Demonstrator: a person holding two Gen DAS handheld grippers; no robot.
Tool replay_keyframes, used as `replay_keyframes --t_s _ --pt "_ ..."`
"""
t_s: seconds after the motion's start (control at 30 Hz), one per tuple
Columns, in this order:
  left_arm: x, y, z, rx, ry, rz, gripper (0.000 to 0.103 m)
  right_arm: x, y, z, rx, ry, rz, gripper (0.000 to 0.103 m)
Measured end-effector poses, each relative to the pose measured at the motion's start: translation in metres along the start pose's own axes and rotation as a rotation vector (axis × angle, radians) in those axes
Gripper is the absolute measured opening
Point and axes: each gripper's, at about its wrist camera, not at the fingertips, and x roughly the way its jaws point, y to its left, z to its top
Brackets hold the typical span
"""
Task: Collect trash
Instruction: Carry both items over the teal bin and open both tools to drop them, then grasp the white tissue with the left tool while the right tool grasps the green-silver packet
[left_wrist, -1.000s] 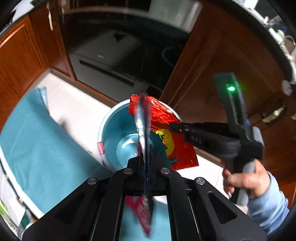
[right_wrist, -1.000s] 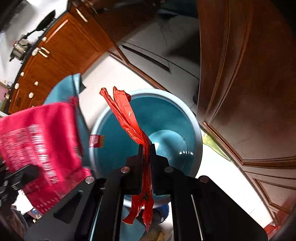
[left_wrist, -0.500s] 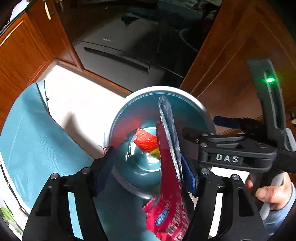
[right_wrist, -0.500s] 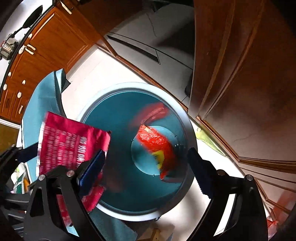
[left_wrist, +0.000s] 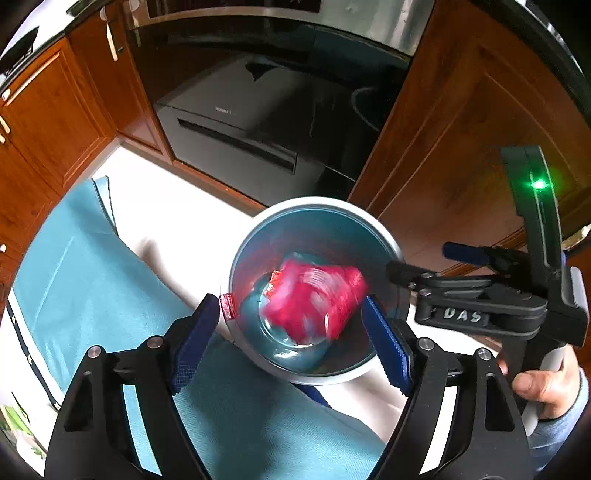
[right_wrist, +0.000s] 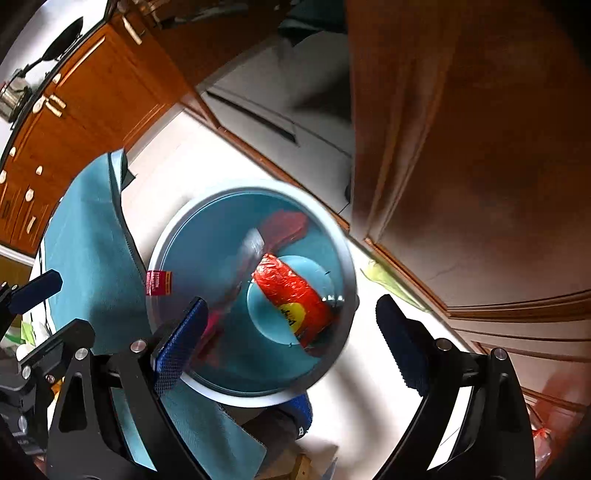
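Red wrapper (left_wrist: 314, 299) in bin (left_wrist: 384, 236), below wide-apart left claw (left_wrist: 291, 338)

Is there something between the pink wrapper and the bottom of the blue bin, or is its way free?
Only the orange wrapper, lying on the bottom of the blue bin. The pink wrapper, blurred, is already inside the rim; both grippers, left and right, are open above.

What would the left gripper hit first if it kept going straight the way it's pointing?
Probably the pink wrapper blurred inside the trash bin, between the open fingers of the left gripper. Depth is unclear.
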Motion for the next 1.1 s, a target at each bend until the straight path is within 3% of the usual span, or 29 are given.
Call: replay_keyframes --t_s 0.2,0.37,0.53,0.67,0.9,1.0,1.1 --pt "-0.017 0.009 -0.012 -0.012 -0.016 0.003 0.081 -0.014 0.001 -0.006 -0.007 0.018 -0.018 0.088" --pt "-0.054 0.025 -0.045 -0.052 -0.055 0.014 0.091 -0.03 0.031 -0.021 -0.059 0.03 0.019 0.088" --pt "-0.101 0.059 -0.099 -0.105 -0.101 0.052 0.099 -0.053 0.091 -0.046 -0.173 0.034 0.078 0.088" --pt "-0.136 0.099 -0.153 -0.17 -0.109 0.103 0.099 -0.072 0.148 -0.07 -0.265 0.043 0.156 0.096" --pt "-0.204 0.185 -0.253 -0.325 -0.144 0.222 0.099 -0.085 0.254 -0.112 -0.461 0.096 0.245 0.096" --pt "-0.212 0.209 -0.283 -0.39 -0.132 0.254 0.099 -0.082 0.29 -0.13 -0.536 0.119 0.26 0.096" --pt "-0.207 0.225 -0.311 -0.442 -0.096 0.234 0.099 -0.075 0.317 -0.144 -0.574 0.148 0.283 0.096"
